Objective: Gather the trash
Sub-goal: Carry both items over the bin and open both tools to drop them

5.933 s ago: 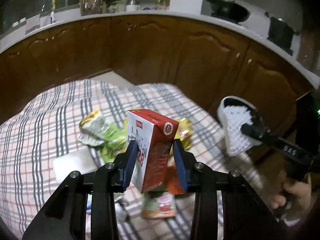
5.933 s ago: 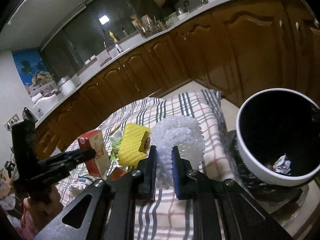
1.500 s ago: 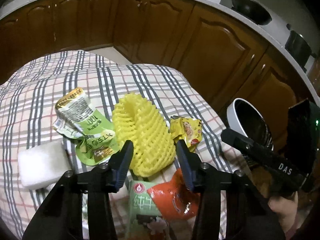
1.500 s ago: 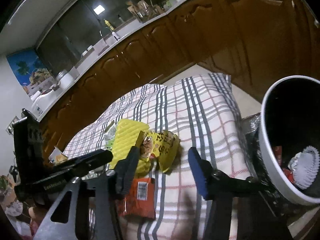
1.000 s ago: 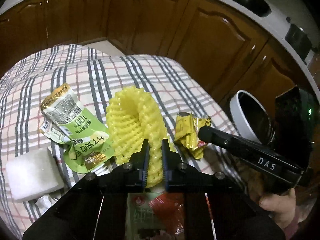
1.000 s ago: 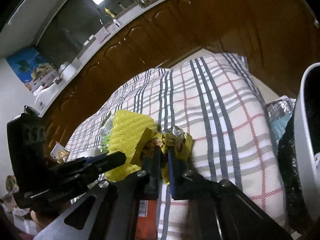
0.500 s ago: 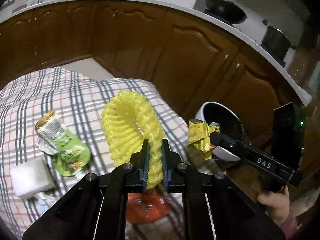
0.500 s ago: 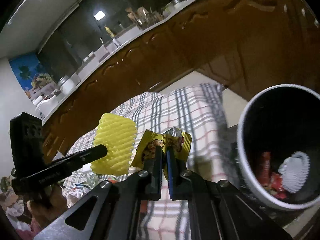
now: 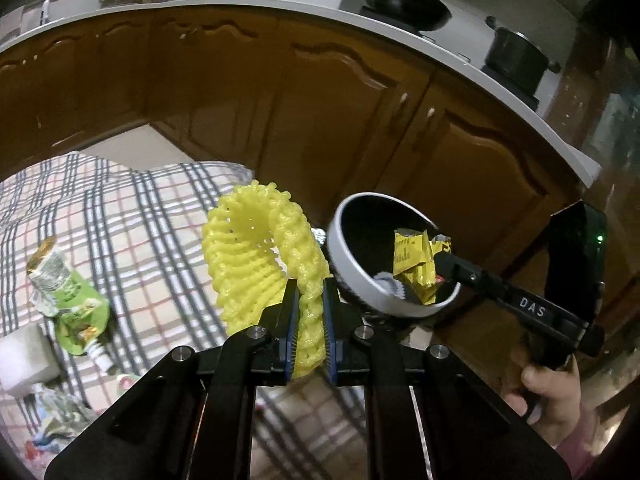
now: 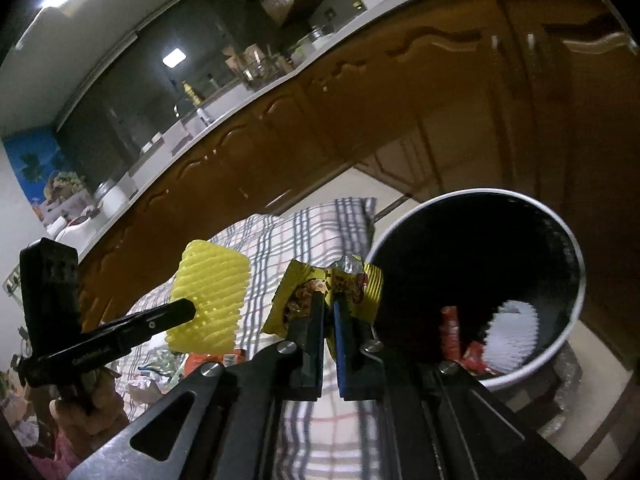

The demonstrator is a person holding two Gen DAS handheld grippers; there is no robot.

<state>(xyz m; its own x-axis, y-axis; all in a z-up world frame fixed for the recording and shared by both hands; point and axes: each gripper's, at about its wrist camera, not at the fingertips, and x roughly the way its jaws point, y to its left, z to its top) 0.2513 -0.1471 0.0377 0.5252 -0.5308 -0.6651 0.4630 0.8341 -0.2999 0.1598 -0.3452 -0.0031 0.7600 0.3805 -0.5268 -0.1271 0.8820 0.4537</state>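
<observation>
Two grippers are held up beside the white-rimmed bin [image 9: 384,304]. The left gripper [image 9: 308,328], raised above the plaid-covered bench [image 9: 132,232] just left of the bin, is clamped on a yellow foam net sleeve [image 9: 256,264], a soft lattice tube curling upward. The right gripper [image 10: 329,320], reaching over the bin's rim, pinches a crinkled yellow foil wrapper [image 10: 356,284]. A green pouch [image 9: 68,300] lies flat on the bench, well left of the bin.

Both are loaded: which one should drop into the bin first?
Right. The right hand-held gripper holds the yellow wrapper right at the bin opening, while the left hand-held gripper holds the yellow foam net short of the rim.
</observation>
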